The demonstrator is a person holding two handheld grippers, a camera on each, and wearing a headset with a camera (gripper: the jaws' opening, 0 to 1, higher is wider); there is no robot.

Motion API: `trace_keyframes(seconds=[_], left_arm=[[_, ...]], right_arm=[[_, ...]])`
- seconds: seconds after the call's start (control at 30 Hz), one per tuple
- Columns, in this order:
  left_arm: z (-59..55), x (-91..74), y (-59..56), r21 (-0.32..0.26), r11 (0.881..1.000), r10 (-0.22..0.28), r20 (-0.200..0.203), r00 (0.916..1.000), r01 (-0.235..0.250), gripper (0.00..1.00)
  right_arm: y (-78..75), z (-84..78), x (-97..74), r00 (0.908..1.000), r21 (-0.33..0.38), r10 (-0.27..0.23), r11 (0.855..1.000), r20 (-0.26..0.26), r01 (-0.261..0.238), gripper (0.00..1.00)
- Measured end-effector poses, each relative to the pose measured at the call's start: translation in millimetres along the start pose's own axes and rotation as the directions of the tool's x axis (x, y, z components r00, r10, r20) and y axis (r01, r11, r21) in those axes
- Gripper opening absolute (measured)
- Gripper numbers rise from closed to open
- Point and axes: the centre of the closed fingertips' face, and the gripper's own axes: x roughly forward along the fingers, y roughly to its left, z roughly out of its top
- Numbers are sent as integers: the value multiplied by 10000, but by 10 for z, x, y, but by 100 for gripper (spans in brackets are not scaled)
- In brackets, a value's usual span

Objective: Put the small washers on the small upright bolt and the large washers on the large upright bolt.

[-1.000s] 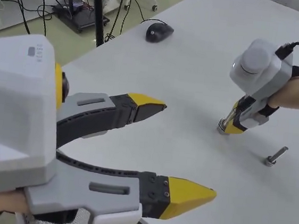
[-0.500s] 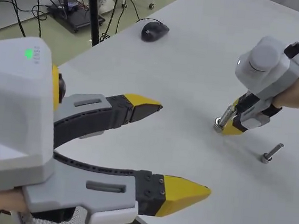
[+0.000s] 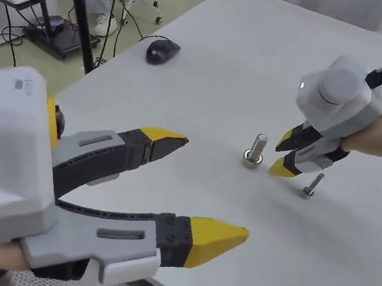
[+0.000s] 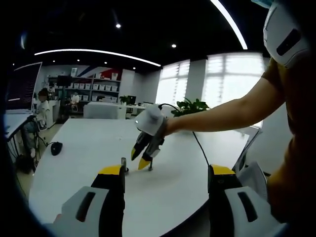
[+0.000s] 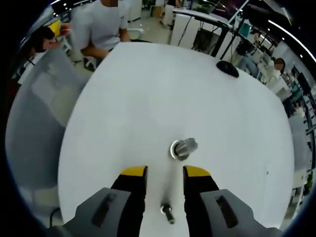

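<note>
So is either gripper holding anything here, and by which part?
Nothing is held. The right gripper hangs open beside the upright large bolt; the left gripper is open and empty.

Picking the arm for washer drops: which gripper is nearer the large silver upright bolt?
Right. The right gripper sits just beside the large silver upright bolt, tips apart from it; the left gripper hangs well back, at the near edge of the white table.

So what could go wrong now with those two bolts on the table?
1. The large bolt stands on its head on the smooth table, apparently unfixed; the open right hand-held gripper sits just beside it, and a nudge might topple it.
2. The small bolt seems to stand close under that same gripper, so it could get knocked over too.
</note>
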Motion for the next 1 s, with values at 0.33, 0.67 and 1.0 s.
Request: trace_keyframes(seconds=[0.33,0.67,1.0], left_arm=[[-24,30,-77,-340,9981,-509,-22,9987,508,69],[18,72,-126,-447,9953,-854,37,9963,854,69],[-70,127,-204,-485,9886,-1438,-286,9892,1423,70]], right_arm=[[576,356,-335,9283,1155,-345,9933,3702,-91,31],[1019,458,-705,8086,2156,-1026,9760,5793,-307,39],[1398,259,-1050,7163,3279,-1623,9396,6786,-977,51]])
